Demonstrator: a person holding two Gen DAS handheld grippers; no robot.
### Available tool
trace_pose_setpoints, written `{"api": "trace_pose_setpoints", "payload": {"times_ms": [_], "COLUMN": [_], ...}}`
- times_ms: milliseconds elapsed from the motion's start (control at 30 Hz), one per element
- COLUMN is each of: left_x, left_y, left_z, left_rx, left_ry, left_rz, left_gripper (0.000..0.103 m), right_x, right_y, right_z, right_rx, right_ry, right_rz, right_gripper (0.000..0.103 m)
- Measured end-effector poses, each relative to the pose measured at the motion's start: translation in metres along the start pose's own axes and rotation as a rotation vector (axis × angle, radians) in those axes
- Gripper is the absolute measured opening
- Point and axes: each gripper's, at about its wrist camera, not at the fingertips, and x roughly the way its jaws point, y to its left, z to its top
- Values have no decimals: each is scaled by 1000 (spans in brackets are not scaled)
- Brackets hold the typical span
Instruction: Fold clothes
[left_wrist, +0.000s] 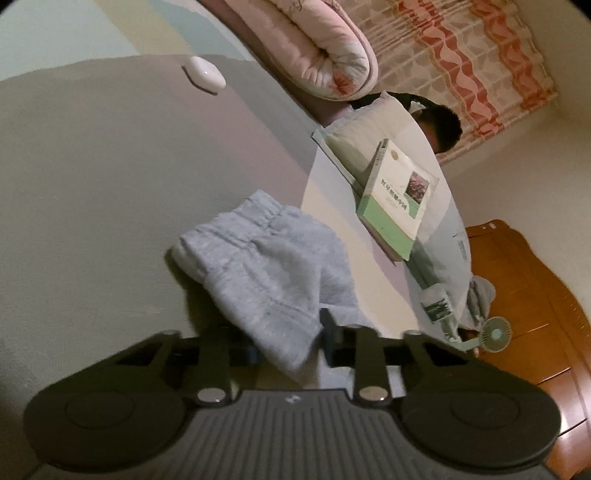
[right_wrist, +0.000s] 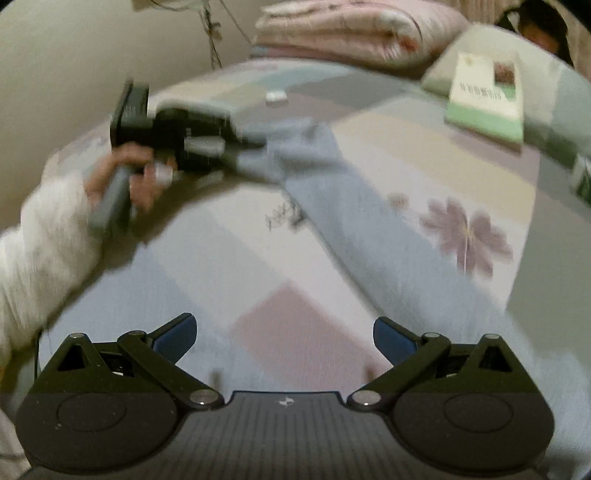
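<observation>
Pants (right_wrist: 332, 206), light blue sweatpants by the look of them, lie stretched across the patchwork bedspread (right_wrist: 295, 325), with one end bunched up and lifted off the bed. So I'd say we're at the very first fold: one end grabbed, nothing doubled over yet.

Left gripper (left_wrist: 288, 343) is clamped on that end of the fabric. In its own camera the cloth hangs between the two fingers and drapes away from them, and from the right wrist view you can see the left gripper biting the blue cloth up near the far side of the bed, hand (right_wrist: 125, 177) wrapped around the handle. That view is pretty blurry though, so I can't tell whether it has the waistband or a cuff.

Right gripper (right_wrist: 284, 339) is spread wide, blue pads (right_wrist: 177, 336) well apart, holding nothing and hovering over the near part of the bedspread, just beside the near stretch of the pants.

Next move, I reckon, calls for the right one to pinch the same end alongside the left, so both can carry it over toward the other end without the fabric twisting.

Background stuff: a green book (left_wrist: 399, 206) on a pillow (left_wrist: 373, 136), rolled quilt (left_wrist: 314, 48), small fan (left_wrist: 495, 334).
</observation>
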Motion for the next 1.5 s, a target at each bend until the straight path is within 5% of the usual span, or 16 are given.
{"api": "trace_pose_setpoints", "payload": {"times_ms": [167,367,633,667,700,833,1000,1500], "left_x": [-3,-7,-9,-10,-10,-10,-5,58], "left_y": [5,0,1,1,0,-12,-55,-98], "left_z": [-3,-4,-2,-2,-3,-4,6,90], "left_rx": [40,98,97,97,100,136,349,495], "left_ry": [-17,-14,-4,-4,-7,-8,15,-36], "left_rz": [22,40,37,37,40,90,204,196], "left_gripper": [10,10,10,10,10,7,6,7], "right_x": [15,94,192,191,190,184,168,173], "right_y": [-26,-70,-81,-78,-76,-71,-79,-115], "right_z": [74,158,167,167,167,172,195,266], "right_rx": [-28,15,23,9,-4,-45,-62,-99], "right_ry": [-72,-12,109,98,89,75,16,-136], "right_rz": [32,47,83,90,94,51,-9,-279], "right_gripper": [99,61,42,29,4,4,4,4]}}
